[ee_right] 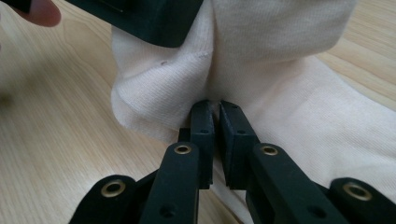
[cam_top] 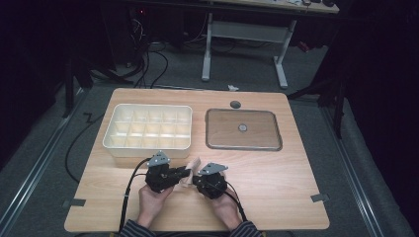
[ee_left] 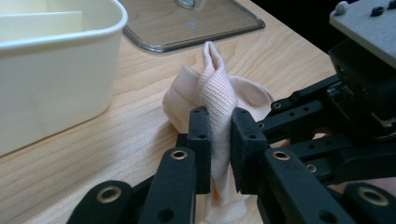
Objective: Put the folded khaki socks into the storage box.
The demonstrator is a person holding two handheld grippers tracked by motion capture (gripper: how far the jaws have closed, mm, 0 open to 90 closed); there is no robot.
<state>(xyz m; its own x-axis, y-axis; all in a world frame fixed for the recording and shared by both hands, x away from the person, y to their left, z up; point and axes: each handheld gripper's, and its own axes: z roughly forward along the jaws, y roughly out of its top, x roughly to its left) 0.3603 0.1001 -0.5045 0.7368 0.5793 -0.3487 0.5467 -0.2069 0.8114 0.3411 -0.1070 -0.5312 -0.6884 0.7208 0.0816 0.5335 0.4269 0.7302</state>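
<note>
Place: you're working in a lab or test room, not a home.
Floor: grey carpet with loose black cables [cam_top: 148, 64] trailing across it (quite a tangle).
Furniture: your plain wooden table [cam_top: 276, 197] and a white-legged desk [cam_top: 244, 34] behind.
Markers: tape patches [cam_top: 320, 198] on your table's edges.
Lighting: dark surroundings around you.
</note>
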